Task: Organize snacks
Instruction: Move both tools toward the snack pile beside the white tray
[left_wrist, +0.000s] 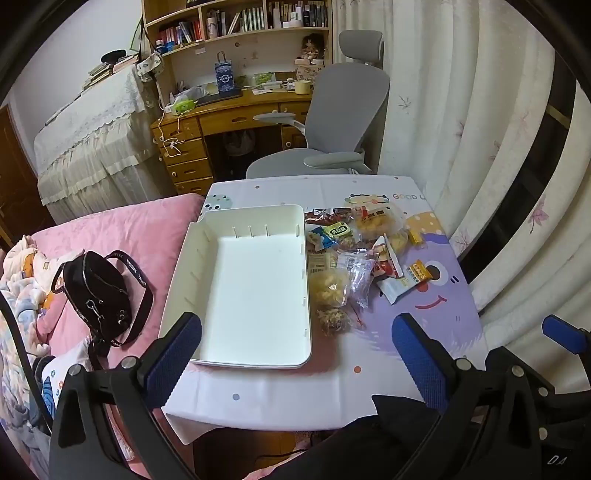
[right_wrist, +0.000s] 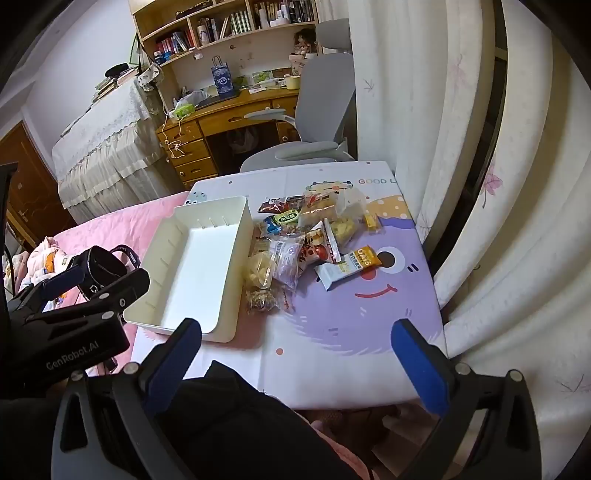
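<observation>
An empty white plastic bin lies on the left part of a small table with a cartoon cloth. Right of it is a pile of several snack packets, with an orange oat bar at its right edge. My left gripper hangs open above the bin's near edge, nothing between its blue pads. My right gripper is open over the table's near edge, also with nothing in it. In the right wrist view the left gripper's body shows at the left.
A pink bed with a black handbag borders the table's left side. A grey office chair and a wooden desk stand beyond the table. White curtains hang close on the right.
</observation>
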